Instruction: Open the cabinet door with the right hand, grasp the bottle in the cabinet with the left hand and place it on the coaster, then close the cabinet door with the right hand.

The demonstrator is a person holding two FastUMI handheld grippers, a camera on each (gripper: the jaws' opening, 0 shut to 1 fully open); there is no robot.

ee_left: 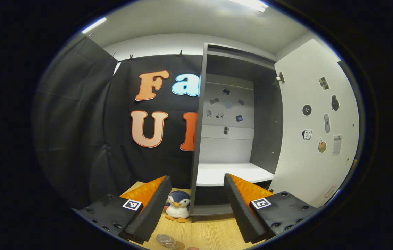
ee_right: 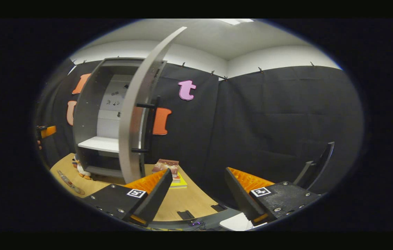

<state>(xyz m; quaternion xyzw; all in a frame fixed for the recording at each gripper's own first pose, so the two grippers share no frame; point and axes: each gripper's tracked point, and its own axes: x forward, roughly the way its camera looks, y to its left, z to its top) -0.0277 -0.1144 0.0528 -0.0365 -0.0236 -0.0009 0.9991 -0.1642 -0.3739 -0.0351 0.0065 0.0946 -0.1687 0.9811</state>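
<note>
In the left gripper view the left gripper (ee_left: 196, 205) hangs over a wooden table (ee_left: 214, 232) with its two fingers spread wide and nothing between them. Straight ahead stands the cabinet (ee_left: 233, 104), its door (ee_left: 316, 132) swung open to the right with stickers on its inner face, and the white shelf (ee_left: 229, 173) inside lies bare. A toy penguin (ee_left: 178, 206) sits on the table just beside the cabinet's left foot, and a clear bottle (ee_left: 166, 240) lies on its side near the bottom edge.

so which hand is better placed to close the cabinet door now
Right: the right gripper, open, faces the door on its handle side. The left gripper points into the cabinet.
</note>
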